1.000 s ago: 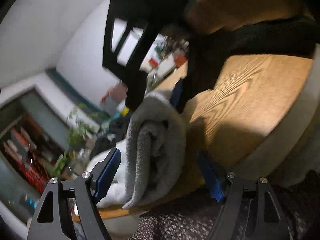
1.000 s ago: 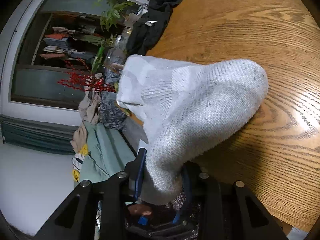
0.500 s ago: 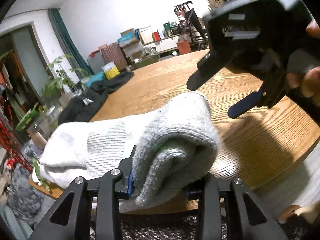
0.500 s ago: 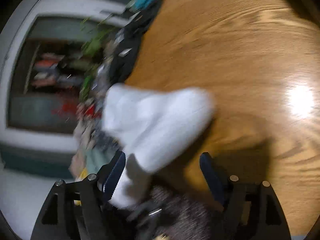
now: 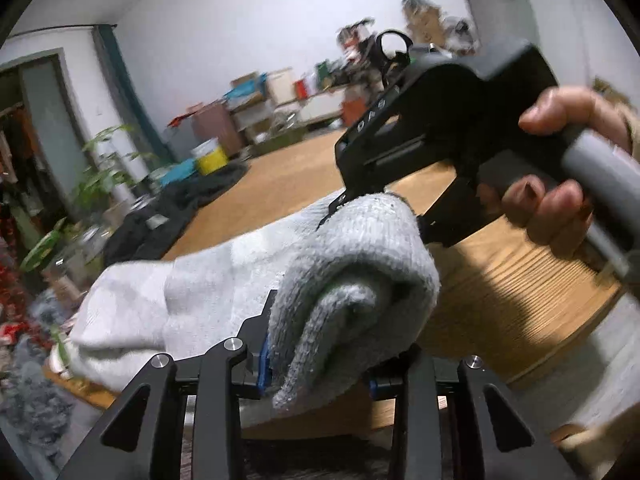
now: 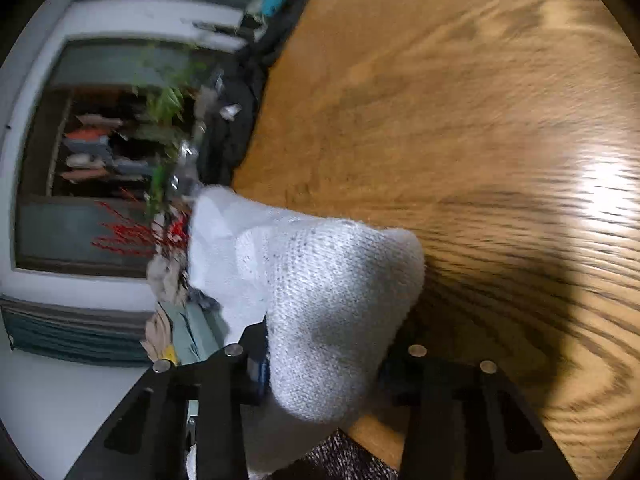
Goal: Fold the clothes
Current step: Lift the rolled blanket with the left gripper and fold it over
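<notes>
A white and grey sock (image 5: 352, 280) is folded over on itself at the near edge of the wooden table (image 5: 500, 280). My left gripper (image 5: 320, 368) is shut on the folded grey end, and the white part trails off to the left. In the right wrist view the same sock (image 6: 320, 280) bulges up between the jaws of my right gripper (image 6: 324, 364), which are closing on it with the pads against the fabric. A hand (image 5: 560, 200) holds that right gripper (image 5: 348, 200), whose tips reach the sock's far side.
Dark garments (image 5: 192, 200) lie along the table's far left edge, also seen as dark garments (image 6: 236, 128). A yellow container (image 5: 212, 158) and potted plants (image 5: 104, 160) stand beyond. Loose clothes (image 6: 180, 320) are heaped below the table edge.
My left gripper closed on the folded sock and rose a little, rolling level. My right gripper let go, opened wide, shifted along the sock and closed on it again.
</notes>
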`<control>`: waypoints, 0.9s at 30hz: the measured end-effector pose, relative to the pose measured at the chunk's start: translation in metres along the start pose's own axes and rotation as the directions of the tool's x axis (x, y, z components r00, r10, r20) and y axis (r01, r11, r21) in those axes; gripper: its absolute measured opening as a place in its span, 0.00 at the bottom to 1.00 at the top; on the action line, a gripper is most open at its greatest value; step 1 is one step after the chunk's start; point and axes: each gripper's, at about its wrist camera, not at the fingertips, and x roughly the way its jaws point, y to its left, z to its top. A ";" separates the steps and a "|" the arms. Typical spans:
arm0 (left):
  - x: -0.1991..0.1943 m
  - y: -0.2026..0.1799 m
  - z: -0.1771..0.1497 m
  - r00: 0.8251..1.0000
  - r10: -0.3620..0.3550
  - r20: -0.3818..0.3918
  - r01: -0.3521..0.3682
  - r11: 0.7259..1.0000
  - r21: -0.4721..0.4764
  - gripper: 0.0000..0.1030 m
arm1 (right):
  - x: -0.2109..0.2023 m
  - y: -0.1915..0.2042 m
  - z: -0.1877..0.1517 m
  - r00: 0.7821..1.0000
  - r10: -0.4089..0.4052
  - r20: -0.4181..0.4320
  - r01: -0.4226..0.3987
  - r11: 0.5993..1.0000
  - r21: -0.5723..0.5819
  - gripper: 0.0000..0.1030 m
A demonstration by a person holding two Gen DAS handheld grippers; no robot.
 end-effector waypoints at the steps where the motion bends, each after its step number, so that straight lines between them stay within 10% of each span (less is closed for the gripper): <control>1: -0.005 -0.012 0.005 0.999 -0.036 0.023 0.036 0.999 0.011 0.33 | -0.014 -0.001 -0.003 0.999 -0.010 0.031 0.010 1.000 0.000 0.41; 5: -0.025 -0.044 0.023 0.963 -0.255 0.084 0.257 0.966 -0.007 0.33 | -0.088 -0.009 -0.035 0.977 -0.124 0.171 0.123 0.992 0.019 0.41; 10: -0.034 -0.031 0.045 0.825 -0.540 0.167 0.564 0.807 -0.176 0.33 | -0.159 0.015 -0.070 0.898 -0.300 0.322 0.309 0.951 0.026 0.50; 13: -0.030 0.006 0.049 0.783 -0.584 0.215 0.622 0.740 -0.256 0.33 | -0.173 0.041 -0.078 0.881 -0.303 0.363 0.331 0.943 -0.016 0.65; 22: -0.035 0.138 0.020 0.795 -0.509 0.329 0.604 0.615 -0.507 0.33 | -0.164 0.105 -0.094 0.939 0.166 0.300 -0.065 0.945 -0.320 0.79; 27: -0.021 0.189 0.011 0.841 -0.441 0.313 0.537 0.623 -0.568 0.33 | -0.133 0.124 -0.097 0.960 0.122 0.251 -0.012 0.917 -0.398 0.84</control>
